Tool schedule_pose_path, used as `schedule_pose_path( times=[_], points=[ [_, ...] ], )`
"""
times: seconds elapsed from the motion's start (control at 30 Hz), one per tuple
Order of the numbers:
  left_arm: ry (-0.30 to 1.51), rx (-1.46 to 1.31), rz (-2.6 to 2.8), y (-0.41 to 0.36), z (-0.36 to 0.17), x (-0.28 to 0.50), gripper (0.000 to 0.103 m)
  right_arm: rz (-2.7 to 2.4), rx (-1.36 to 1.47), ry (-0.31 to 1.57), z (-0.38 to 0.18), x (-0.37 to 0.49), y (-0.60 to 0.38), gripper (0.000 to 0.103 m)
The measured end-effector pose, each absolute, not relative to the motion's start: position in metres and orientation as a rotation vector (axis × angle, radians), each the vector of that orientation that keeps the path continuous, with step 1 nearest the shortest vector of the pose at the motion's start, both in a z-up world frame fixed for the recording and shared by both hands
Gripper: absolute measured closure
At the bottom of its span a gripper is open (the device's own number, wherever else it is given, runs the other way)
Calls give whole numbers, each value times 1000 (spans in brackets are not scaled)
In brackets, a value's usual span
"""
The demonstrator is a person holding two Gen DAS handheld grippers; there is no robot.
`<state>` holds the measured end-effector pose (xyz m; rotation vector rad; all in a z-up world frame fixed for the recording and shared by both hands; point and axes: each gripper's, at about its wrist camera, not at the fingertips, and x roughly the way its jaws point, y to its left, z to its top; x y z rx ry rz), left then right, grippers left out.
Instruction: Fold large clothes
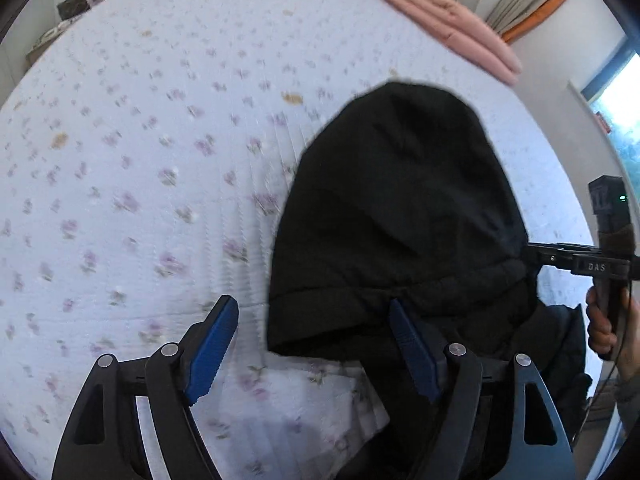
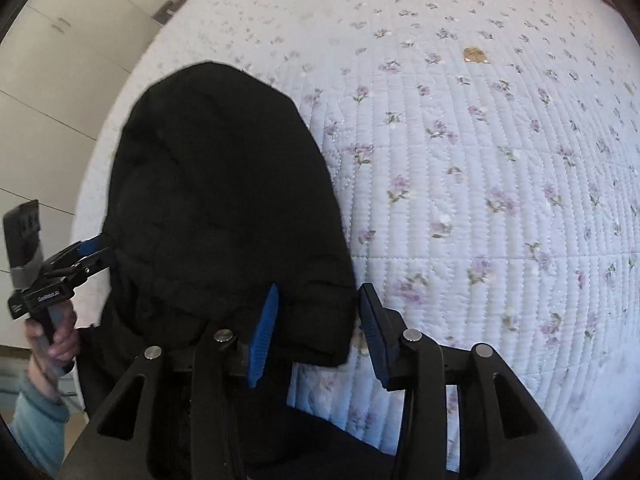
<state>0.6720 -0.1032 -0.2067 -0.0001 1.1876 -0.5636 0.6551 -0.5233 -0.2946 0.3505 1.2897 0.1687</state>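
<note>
- The left gripper (image 1: 310, 344) hangs with its jaws wide apart over the near edge of the black hooded jacket (image 1: 400, 216), gripping nothing; one blue pad sits over the cloth, the other over the quilt.
- The right gripper (image 2: 316, 332) is also unclenched, its pads straddling the jacket's near corner without pressing it.
- The jacket lies on the floral quilted bed (image 1: 132, 160), hood pointing away from the person.
- To fold well, I reckon each gripper should pinch a full edge, lift evenly and keep the hood flat.
- A pink folded bedding roll (image 1: 452, 24) rests far off.
</note>
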Motion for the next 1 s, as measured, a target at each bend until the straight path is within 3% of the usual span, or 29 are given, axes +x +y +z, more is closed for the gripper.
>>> schedule_pose_path(
  times=[0.23, 0.57, 0.63, 0.67, 0.7, 0.73, 0.77, 0.8, 0.87, 1.0],
  points=[
    [1152, -107, -532, -87, -181, 709, 23, 241, 513, 1259, -294, 657, -561, 58],
    [1271, -222, -638, -129, -236, 747, 25, 392, 683, 1252, -321, 704, -570, 55],
    [1259, -213, -645, -138, -239, 750, 35, 417, 683, 1261, -326, 708, -559, 54],
    [1261, -209, -657, -144, -240, 751, 53, 424, 677, 1264, -328, 710, -552, 54],
    [1254, -176, -651, -149, -238, 747, 62, 425, 668, 1264, -327, 711, -549, 57],
    [1236, -144, -648, -158, -240, 746, 70, 418, 647, 1259, -324, 710, -545, 62],
    [1199, -101, -656, -161, -232, 737, 81, 419, 631, 1251, -320, 705, -541, 75],
    [1173, -76, -654, -164, -224, 733, 85, 422, 608, 1234, -313, 701, -538, 82],
    [1128, -66, -671, -160, -206, 721, 88, 412, 556, 1200, -297, 692, -533, 87],
    [1012, -36, -709, -148, -155, 678, 89, 415, 435, 1101, -245, 658, -522, 90]
  ],
)
